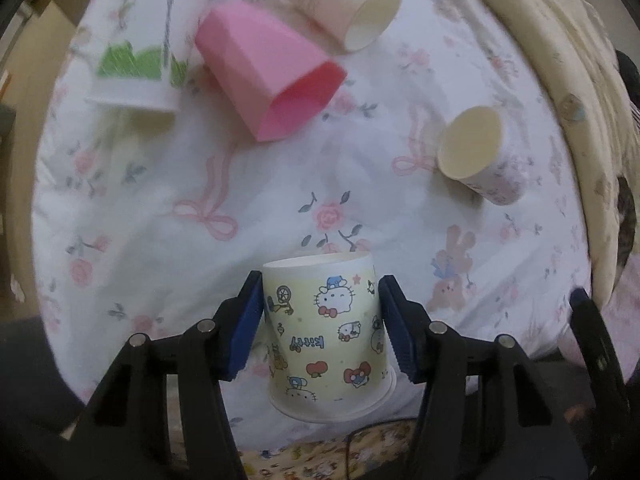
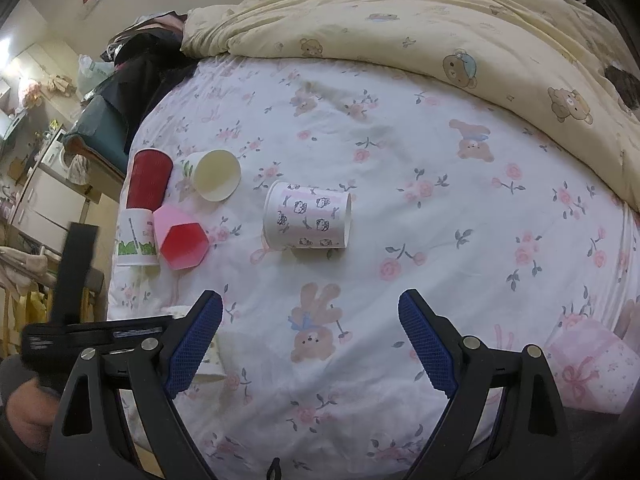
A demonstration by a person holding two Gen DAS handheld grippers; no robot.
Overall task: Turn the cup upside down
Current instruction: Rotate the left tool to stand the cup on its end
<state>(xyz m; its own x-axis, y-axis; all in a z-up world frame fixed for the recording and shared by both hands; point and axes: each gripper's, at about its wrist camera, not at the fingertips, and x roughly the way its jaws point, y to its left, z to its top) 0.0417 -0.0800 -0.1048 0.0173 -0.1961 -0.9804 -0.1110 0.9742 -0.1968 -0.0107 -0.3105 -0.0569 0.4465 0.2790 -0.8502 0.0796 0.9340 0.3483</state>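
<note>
My left gripper [image 1: 320,300] is shut on a yellow Hello Kitty paper cup [image 1: 326,332]. The cup is upside down, its base up and its rim down near the bed's front edge. My right gripper [image 2: 310,312] is open and empty above the floral bedsheet [image 2: 400,152]. In the right wrist view a slice of the same cup [image 2: 212,360] shows behind my left finger, with the other gripper's black body [image 2: 76,280] at the left.
A pink faceted cup [image 1: 268,72] [image 2: 182,242], a green-leaf paper cup [image 1: 344,4] [image 2: 214,174] and a pink printed paper cup [image 1: 478,152] [image 2: 308,220] lie on their sides. A white cup with green print [image 1: 144,44] [image 2: 136,236] stands inverted beside a red cup [image 2: 148,178]. A yellow bear duvet [image 2: 440,12] lies behind.
</note>
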